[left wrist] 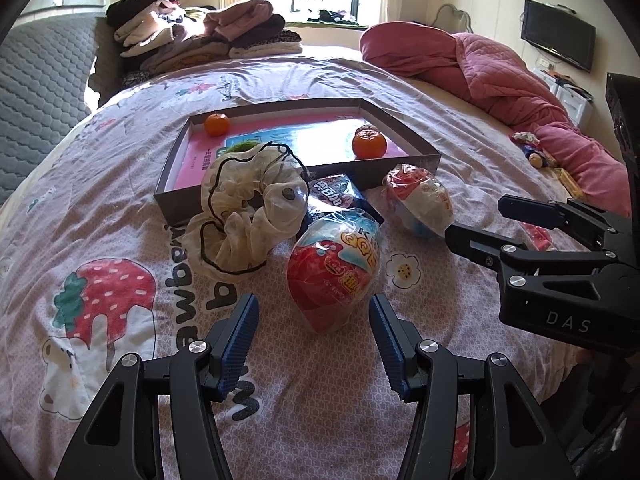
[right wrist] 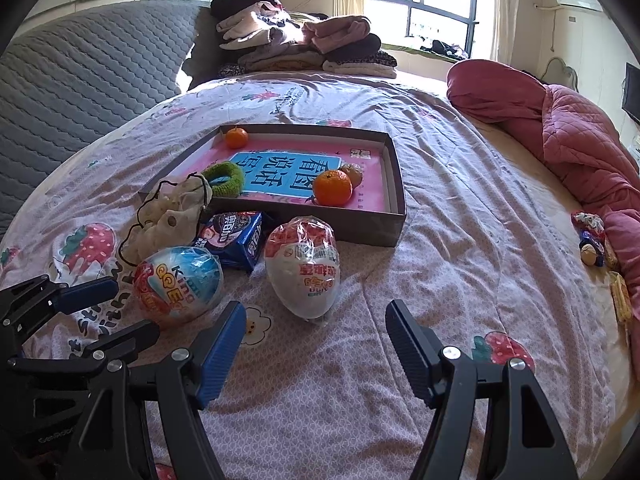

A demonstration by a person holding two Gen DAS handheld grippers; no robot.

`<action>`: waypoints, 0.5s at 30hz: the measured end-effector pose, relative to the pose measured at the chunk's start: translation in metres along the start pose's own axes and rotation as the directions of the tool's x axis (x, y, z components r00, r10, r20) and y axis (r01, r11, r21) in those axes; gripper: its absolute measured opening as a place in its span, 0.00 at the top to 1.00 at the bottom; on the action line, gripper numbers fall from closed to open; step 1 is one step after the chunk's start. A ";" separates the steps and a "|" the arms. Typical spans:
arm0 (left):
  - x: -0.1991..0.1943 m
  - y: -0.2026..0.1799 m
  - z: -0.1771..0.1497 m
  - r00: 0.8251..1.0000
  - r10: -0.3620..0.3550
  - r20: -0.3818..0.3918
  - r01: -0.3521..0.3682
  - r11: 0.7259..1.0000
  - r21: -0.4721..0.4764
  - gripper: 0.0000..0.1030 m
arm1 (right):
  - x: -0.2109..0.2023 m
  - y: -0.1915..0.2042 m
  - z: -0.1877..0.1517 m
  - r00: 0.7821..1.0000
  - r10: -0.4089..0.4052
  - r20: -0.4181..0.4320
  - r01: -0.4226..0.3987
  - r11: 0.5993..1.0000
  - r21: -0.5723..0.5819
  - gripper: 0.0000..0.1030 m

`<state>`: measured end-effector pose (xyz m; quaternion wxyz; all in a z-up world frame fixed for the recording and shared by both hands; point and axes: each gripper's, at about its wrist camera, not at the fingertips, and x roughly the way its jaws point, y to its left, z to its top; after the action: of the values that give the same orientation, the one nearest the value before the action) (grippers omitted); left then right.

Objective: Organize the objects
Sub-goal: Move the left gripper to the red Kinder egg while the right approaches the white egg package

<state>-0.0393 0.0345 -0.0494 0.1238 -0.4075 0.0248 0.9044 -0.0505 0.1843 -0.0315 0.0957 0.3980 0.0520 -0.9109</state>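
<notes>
On the strawberry-print bedsheet lies a red-and-blue wrapped toy egg [left wrist: 334, 268] [right wrist: 178, 284]. My left gripper [left wrist: 312, 312] [right wrist: 132, 306] is open, and the egg's near end sits between its blue fingertips without touching the pads. A white-and-red wrapped egg [right wrist: 304, 272] [left wrist: 420, 200] lies just ahead of my open right gripper [right wrist: 316, 312] [left wrist: 476, 218], which holds nothing. Behind them are a cream scrunchie [left wrist: 248, 216], a blue snack packet [right wrist: 236, 240] and a shallow box [right wrist: 360, 228] holding oranges [right wrist: 332, 188] [left wrist: 217, 124] and a green scrunchie [right wrist: 224, 178].
A pink quilt [right wrist: 580, 140] is bunched along the bed's right side, with small wrapped snacks [right wrist: 592, 240] beside it. Folded clothes [right wrist: 296, 44] are piled at the far end by the window. A grey padded headboard [right wrist: 80, 80] runs along the left.
</notes>
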 end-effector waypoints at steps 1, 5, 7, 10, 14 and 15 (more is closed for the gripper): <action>0.001 0.001 0.000 1.000 -0.003 0.002 0.003 1.000 -0.001 0.43 | 0.001 0.000 0.000 1.000 0.001 0.000 -0.001 1.000 0.000 0.31; 0.004 0.002 0.002 1.000 -0.009 0.002 0.009 1.000 -0.005 0.43 | 0.006 -0.002 0.001 1.000 0.004 -0.003 -0.004 1.000 0.007 0.31; 0.006 0.003 0.002 1.000 -0.010 0.000 0.010 1.000 -0.008 0.43 | 0.009 -0.003 0.001 1.000 0.003 -0.005 -0.003 1.000 0.009 0.31; 0.009 0.002 0.003 1.000 -0.013 -0.004 0.013 1.000 -0.009 0.43 | 0.011 -0.004 0.001 1.000 0.003 -0.008 -0.002 1.000 0.012 0.31; 0.010 0.002 0.003 1.000 -0.014 -0.005 0.014 1.000 -0.007 0.43 | 0.014 -0.006 0.001 1.000 0.004 -0.012 -0.004 1.000 0.015 0.31; 0.011 0.001 0.004 1.000 -0.015 -0.005 0.015 1.000 -0.005 0.43 | 0.015 -0.006 0.001 1.000 0.003 -0.013 -0.003 1.000 0.015 0.31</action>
<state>-0.0493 0.0360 -0.0550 0.1296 -0.4104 0.0201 0.9024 -0.0624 0.1877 -0.0411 0.0937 0.4048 0.0451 -0.9085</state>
